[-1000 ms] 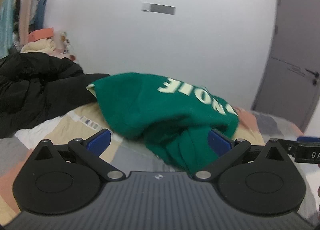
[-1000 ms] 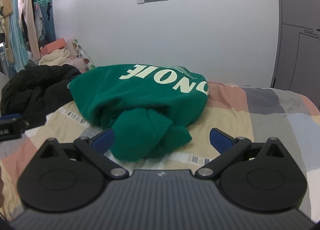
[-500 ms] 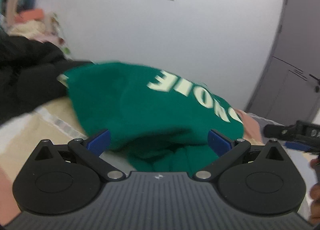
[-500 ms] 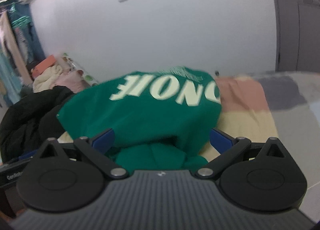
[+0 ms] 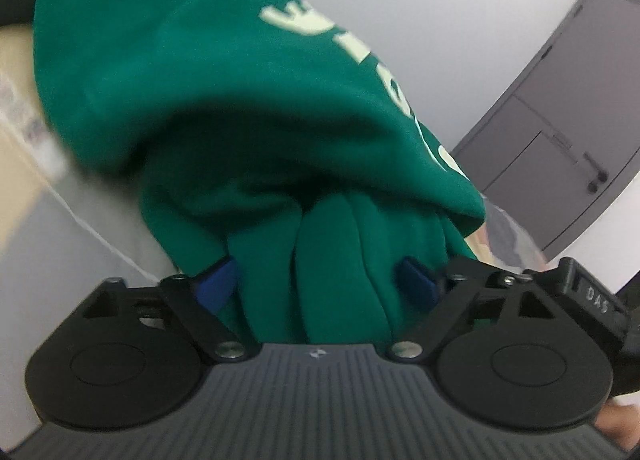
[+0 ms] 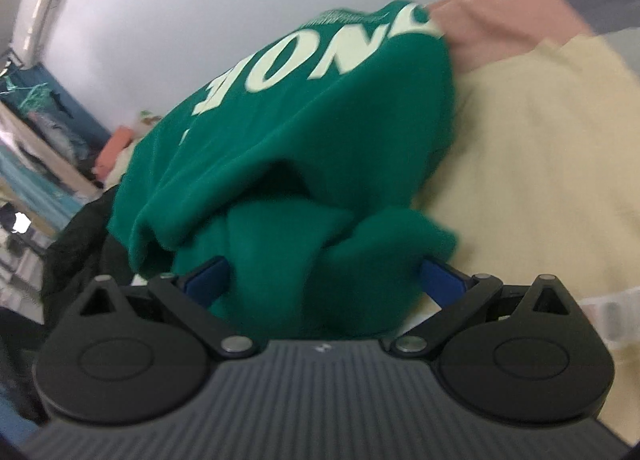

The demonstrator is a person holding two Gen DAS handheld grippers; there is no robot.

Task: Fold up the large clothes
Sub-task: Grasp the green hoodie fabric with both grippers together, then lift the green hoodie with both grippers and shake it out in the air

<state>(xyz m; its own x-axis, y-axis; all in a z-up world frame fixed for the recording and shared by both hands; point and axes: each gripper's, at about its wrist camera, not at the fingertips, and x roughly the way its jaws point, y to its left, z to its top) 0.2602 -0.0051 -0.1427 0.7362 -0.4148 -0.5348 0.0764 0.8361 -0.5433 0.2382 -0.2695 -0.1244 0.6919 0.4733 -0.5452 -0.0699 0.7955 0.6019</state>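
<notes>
At centre frame in both wrist views: green sweatshirt (image 5: 224, 108), bunched in a heap on the bed (image 6: 540, 164), pale lettering on its upper side, crumpled sleeve/hem folds spilling toward the cameras.

Left gripper (image 5: 316, 280): jaws closing, a thick wad of green folds between the blue pads (image 5: 418, 284). Pads look just beside the cloth or brushing it; no clear squeeze yet, so not counted as a grip.

Right gripper (image 6: 324, 280): jaws wide, cloth bulging between them, right pad (image 6: 442, 280) apart from the fabric w/ bed showing beside it. Holding nothing, as far as visible.

Black jacket (image 6: 76, 252) lies at lower left of the right view, just beside the sweatshirt.

Risks from here (judgement):
- Left gripper prob. bites several layers at once → the lump lifts as a ball, won't spread flat.
- Both grippers sit on the same crumpled bundle, not on a traceable hem or shoulder → pulling apart could twist the garment instead of opening it.
- Thick fleece-like wad, shallow bite → slip-out on lift.
- Right gripper near the bed cover → could pinch the sheet w/ the cloth.
- Frames are motion-blurred; contact depth uncertain.
- Jacket close by; dragging toward the left could snag it.
</notes>
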